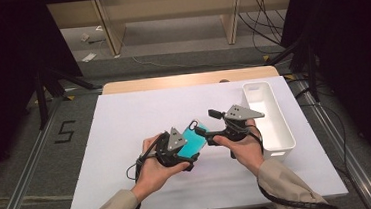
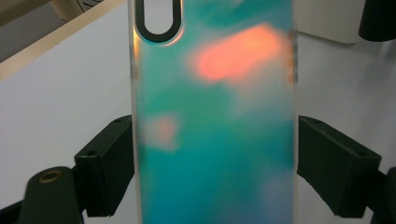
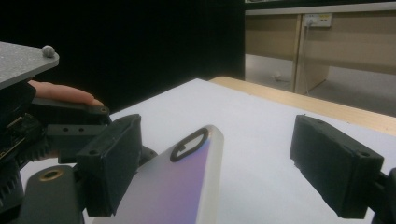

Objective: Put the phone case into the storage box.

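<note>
the person's forearms, in tan sleeves, come in from the bottom of the high view and meet over the middle of the white table top (image 1: 126,139), both hands raised above it. the left hand (image 1: 153,169) cups the left gripper (image 1: 189,145) from below, palm turned up and inward, fingers wrapped round its black body, its cable looping under the wrist. that gripper's jaws are clamped on the two long edges of the flat, glossy teal phone case with a black oval camera cut-out (image 2: 215,121), which stands up between them in the left gripper view, an orange glare on its face. in the high view the case (image 1: 194,135) hangs tilted in the air between the two hands.

the right hand (image 1: 242,145) holds the right gripper (image 1: 201,128) from the side, pointed leftward at the case. in the right gripper view its jaws are spread wide; the case (image 3: 187,182) lies between them, close against the left one and apart from the right.

a long white plastic bin (image 1: 275,127) sits on the table just right of the right hand.
</note>
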`<state>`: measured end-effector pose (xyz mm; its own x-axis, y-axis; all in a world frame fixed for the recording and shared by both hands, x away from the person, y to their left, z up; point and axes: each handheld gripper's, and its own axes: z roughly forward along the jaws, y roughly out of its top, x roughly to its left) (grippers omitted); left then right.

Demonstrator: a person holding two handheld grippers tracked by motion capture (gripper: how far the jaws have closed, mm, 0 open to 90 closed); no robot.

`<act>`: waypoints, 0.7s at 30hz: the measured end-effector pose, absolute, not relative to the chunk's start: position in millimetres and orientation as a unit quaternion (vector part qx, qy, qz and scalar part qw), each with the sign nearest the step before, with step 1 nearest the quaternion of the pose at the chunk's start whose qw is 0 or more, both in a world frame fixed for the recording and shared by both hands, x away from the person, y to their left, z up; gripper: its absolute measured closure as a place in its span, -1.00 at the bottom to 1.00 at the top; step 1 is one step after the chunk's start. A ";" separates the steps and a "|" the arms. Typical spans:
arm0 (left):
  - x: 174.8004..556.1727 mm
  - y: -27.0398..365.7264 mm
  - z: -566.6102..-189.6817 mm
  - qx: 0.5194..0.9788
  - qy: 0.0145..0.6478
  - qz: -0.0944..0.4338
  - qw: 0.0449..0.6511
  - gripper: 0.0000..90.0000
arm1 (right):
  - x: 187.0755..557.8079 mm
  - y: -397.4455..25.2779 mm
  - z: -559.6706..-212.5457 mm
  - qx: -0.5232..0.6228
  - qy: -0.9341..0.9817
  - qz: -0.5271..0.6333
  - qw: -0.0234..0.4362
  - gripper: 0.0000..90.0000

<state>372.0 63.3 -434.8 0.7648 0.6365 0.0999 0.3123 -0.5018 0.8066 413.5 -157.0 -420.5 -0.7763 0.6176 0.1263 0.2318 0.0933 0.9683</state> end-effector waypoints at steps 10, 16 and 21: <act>371.1 60.6 -434.9 0.844 0.276 0.198 0.415 -0.62 | 417.3 -152.4 -421.7 0.298 0.722 0.604 0.155 -0.58; 370.5 58.4 -435.0 0.843 0.275 0.199 0.417 -0.62 | 418.8 -149.1 -421.8 0.301 0.723 0.603 0.153 -0.54; 370.4 57.0 -435.1 0.843 0.272 0.201 0.419 -0.62 | 420.4 -147.0 -423.2 0.301 0.724 0.602 0.151 -0.44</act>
<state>370.4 57.0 -435.1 0.7713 0.6267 0.1107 0.2898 -0.5008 0.8156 420.4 -147.0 -423.2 -0.7728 0.6180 0.1445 0.2542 0.0928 0.9627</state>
